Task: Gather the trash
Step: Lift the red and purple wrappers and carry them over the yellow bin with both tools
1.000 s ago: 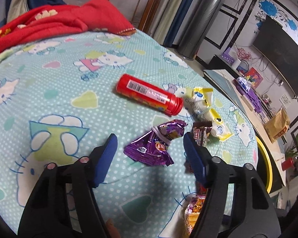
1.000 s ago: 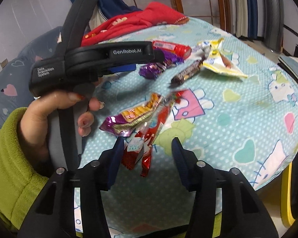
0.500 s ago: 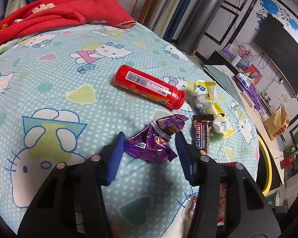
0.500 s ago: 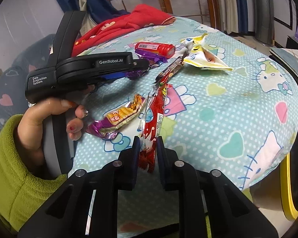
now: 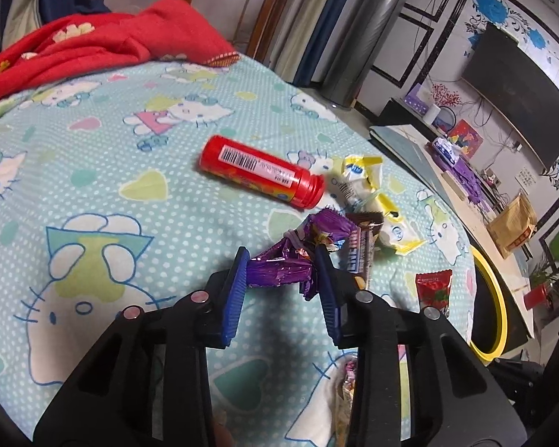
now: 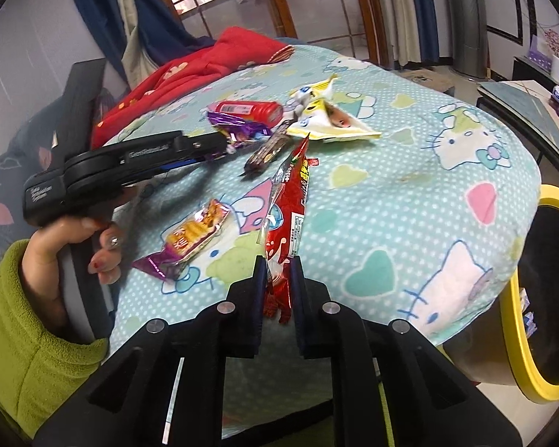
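Bedspread [image 6: 410, 193] with cartoon cats carries all the litter, and a yellow-rimmed bin [image 6: 518, 320] waits beside its edge, so both pickups want a short carry that way. The red snack packet [image 6: 292, 201] stands tilted off the cloth, its lower end pinched between the pads of the right gripper [image 6: 277, 273], whose jaws have just been closing. A lift clear of the orange-and-purple wrapper [image 6: 190, 236] beside it looks wise. The left gripper [image 5: 281, 273] has just been narrowing too, and its blue pads press the crumpled purple wrapper [image 5: 279, 266] from both sides. I judge it should rise straight, since the brown chocolate bar [image 5: 361, 251] touches that wrapper and the red tube [image 5: 261, 171] lies near.
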`<state>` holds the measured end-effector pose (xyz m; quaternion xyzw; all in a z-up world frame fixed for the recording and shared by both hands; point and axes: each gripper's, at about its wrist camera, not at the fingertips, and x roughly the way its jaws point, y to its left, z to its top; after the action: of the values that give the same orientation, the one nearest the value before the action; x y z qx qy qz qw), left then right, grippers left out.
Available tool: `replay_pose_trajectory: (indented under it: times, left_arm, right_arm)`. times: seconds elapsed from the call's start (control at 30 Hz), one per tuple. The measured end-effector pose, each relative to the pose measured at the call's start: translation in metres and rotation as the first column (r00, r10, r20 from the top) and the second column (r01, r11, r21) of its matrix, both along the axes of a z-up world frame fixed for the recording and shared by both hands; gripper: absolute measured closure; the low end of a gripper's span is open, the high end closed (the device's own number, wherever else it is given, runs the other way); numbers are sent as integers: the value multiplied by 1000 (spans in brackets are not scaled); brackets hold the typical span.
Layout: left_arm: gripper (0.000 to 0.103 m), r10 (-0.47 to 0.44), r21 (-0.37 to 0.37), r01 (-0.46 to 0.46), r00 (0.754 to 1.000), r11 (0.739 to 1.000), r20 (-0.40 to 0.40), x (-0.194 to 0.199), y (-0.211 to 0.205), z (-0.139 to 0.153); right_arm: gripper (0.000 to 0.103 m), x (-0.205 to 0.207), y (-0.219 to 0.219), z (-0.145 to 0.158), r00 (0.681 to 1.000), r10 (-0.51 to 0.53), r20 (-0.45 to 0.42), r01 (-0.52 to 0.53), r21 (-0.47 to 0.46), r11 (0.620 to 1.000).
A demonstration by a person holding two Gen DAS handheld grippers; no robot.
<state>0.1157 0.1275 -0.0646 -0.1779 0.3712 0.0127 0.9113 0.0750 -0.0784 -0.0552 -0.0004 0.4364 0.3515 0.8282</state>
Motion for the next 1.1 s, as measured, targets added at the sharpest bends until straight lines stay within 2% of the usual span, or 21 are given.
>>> replay_pose_trajectory:
  times: [0.23, 0.63, 1.1]
  left_arm:
    - [75, 13, -20, -12, 999, 1000, 47, -8, -1, 20]
    - [75, -91, 16, 89, 986, 996, 137, -15, -45, 59]
    - [75, -186, 45, 181, 968, 982, 166, -18, -87, 71]
  right_arm:
    - [92, 4, -10, 9, 999, -16, 28, 16, 23, 1000]
    - [92, 7, -29, 40, 990, -57, 132, 49, 60, 997]
    - [92, 21, -71, 61, 971, -147, 186, 135, 76, 988]
